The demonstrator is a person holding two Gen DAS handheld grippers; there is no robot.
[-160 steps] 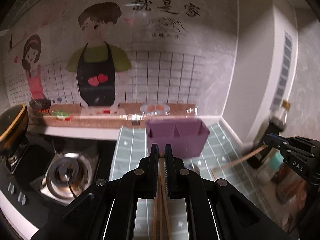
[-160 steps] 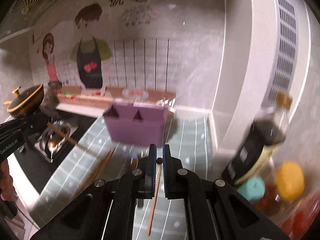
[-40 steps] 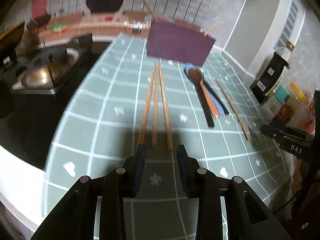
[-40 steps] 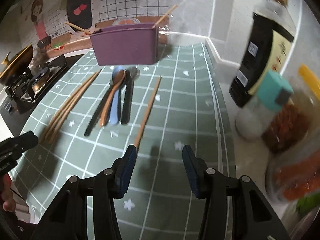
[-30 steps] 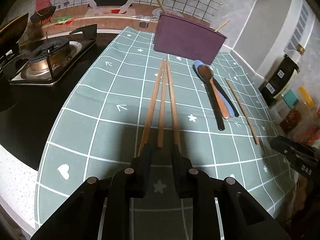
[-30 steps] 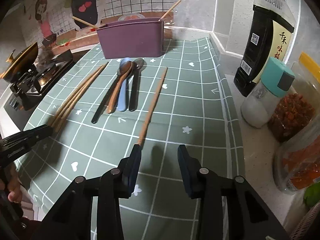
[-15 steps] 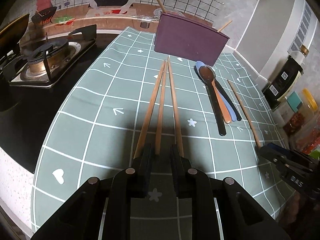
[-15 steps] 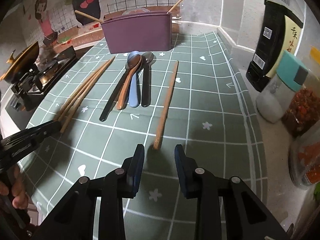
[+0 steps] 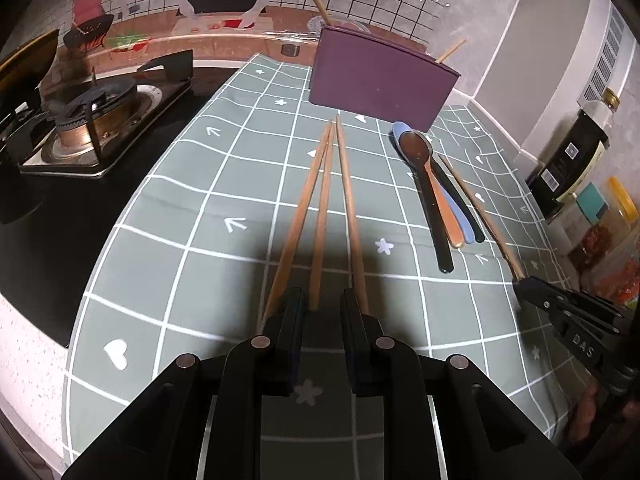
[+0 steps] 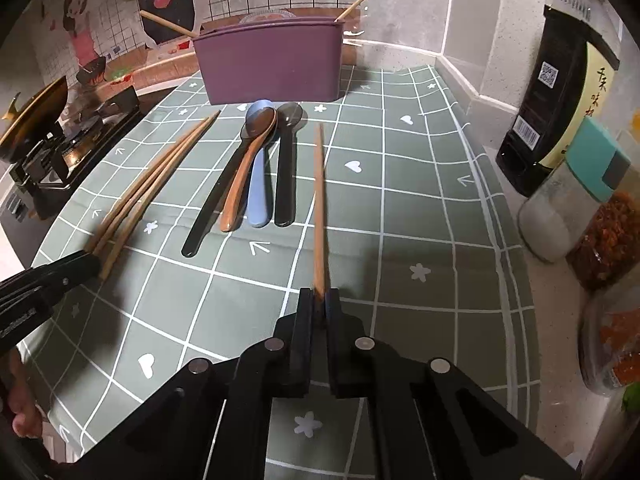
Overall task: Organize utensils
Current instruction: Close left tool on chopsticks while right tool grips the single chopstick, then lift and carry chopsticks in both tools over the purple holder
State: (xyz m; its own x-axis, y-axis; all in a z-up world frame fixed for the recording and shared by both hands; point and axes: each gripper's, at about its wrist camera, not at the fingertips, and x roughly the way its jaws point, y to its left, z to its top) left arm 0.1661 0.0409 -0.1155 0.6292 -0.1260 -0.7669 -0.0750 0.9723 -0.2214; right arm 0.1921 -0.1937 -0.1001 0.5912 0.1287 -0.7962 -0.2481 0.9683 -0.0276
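Right tongs (image 10: pixel 319 296) are clenched on the near tip of the single chopstick (image 10: pixel 318 200), which lies flat on the worktop (image 10: pixel 420 216) pointing at the purple holder (image 10: pixel 272 64). Left tongs (image 9: pixel 323 304) sit part-open around the ends of the three chopsticks (image 9: pixel 324 200), not clearly pinching. I reckon these are light, stiff and slick, so an end grip will likely let them swing.

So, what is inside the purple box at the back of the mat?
Two wooden chopsticks stick out of the purple box, one at each end. Its wall hides the inside, so anything else there cannot be seen.
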